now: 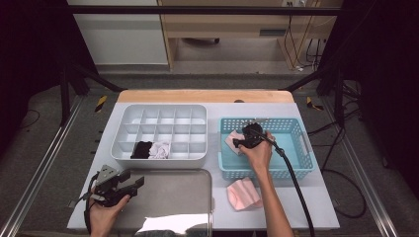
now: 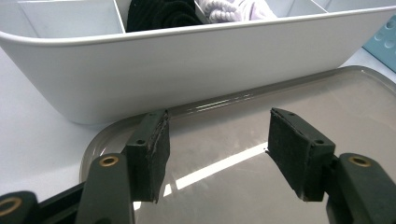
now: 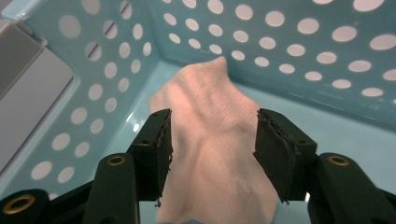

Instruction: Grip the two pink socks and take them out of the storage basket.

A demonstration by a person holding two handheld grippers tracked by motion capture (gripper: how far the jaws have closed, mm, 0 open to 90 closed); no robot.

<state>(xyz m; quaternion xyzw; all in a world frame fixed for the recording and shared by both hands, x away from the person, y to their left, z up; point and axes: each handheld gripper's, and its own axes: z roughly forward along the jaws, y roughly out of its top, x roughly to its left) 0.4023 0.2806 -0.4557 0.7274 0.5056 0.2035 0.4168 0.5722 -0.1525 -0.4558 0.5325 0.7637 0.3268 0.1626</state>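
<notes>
Nearest us, our left gripper (image 2: 212, 156) hovers over the steel tray (image 1: 173, 197), jaws spread with nothing between them. Beside the tray, a pink sock (image 1: 243, 194) lies on the table (image 1: 321, 197). Farther on, our right gripper (image 3: 210, 149) reaches into the blue basket (image 1: 296, 170); its jaws stand apart, straddling a second pink sock (image 3: 210, 135) on the basket floor near a corner. The white organizer (image 1: 158, 160) holds a black item (image 1: 142, 149) and a pale one (image 1: 160, 149).

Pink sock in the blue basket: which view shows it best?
Right gripper view: the pink sock lies close up between the open jaws on the basket floor. High view: a small patch beside the right gripper.
</notes>
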